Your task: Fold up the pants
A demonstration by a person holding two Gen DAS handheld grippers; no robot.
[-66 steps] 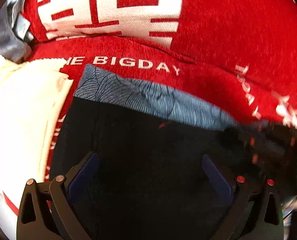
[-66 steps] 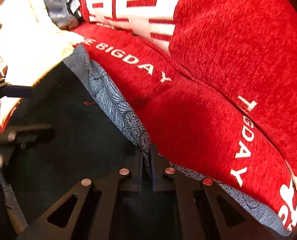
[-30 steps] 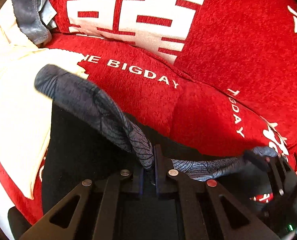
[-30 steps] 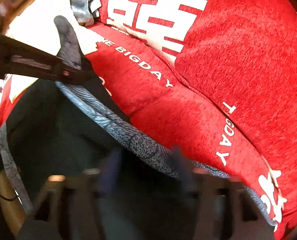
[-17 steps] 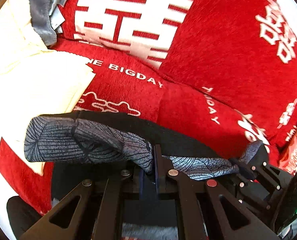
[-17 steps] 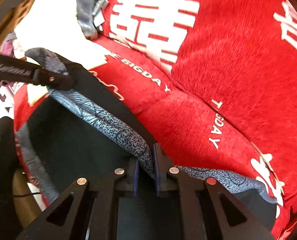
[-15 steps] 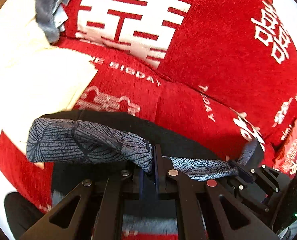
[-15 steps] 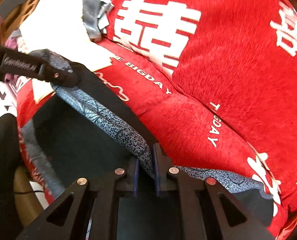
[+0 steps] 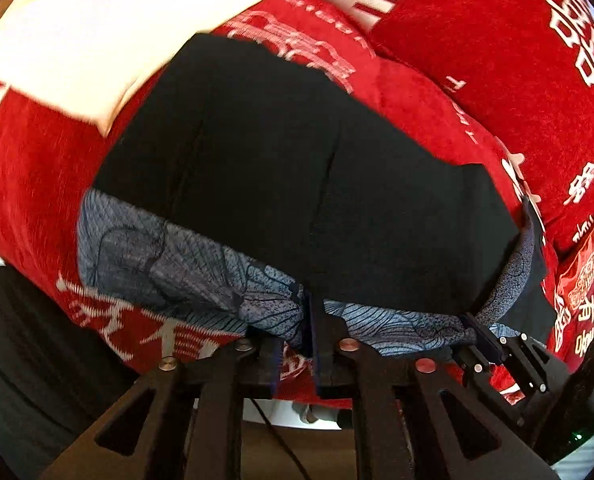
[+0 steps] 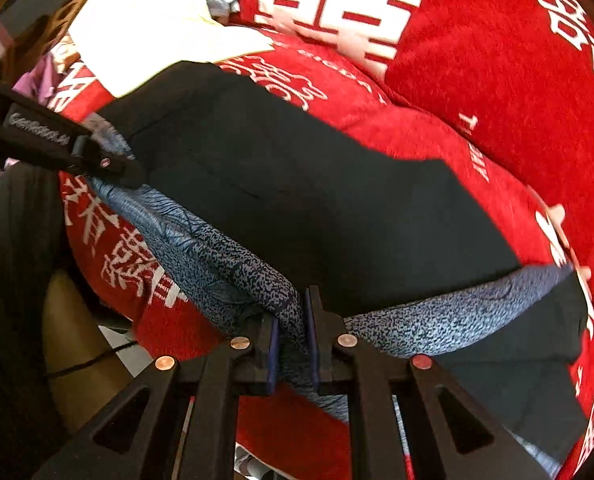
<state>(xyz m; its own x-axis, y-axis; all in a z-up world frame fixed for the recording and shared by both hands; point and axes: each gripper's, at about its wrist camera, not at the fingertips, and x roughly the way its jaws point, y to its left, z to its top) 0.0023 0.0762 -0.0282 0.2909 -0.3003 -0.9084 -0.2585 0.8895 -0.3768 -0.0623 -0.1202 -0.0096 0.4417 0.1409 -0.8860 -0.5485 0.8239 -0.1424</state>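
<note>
Left fingers: your left gripper (image 9: 297,338) has the patterned waistband (image 9: 185,264) between its pads, but the jaws are opening now and a gap shows beside the left pad, so the hold is loosening.
Right fingers: your right gripper (image 10: 293,338) is closed tight on the same waistband, with the cloth bunched between both pads.
Pants: the black pants (image 9: 297,160) lie spread on the red sofa seat (image 9: 29,160), the waistband pulled to the near edge of the seat, towards you.
Step in hand: I judge you are laying the waistband edge down. Keep the band straight between both grippers and let go with both sides at the same level, so the fold line does not go crooked.
Edges: the waistband already hangs a little over the front edge of the seat; do not pull more towards you, or it may slide off.
Open room: a cream cloth (image 9: 97,32) lies at the far left, just touching the pants corner, and red cushions (image 10: 497,60) stand behind. The free seat is mostly to the right.
</note>
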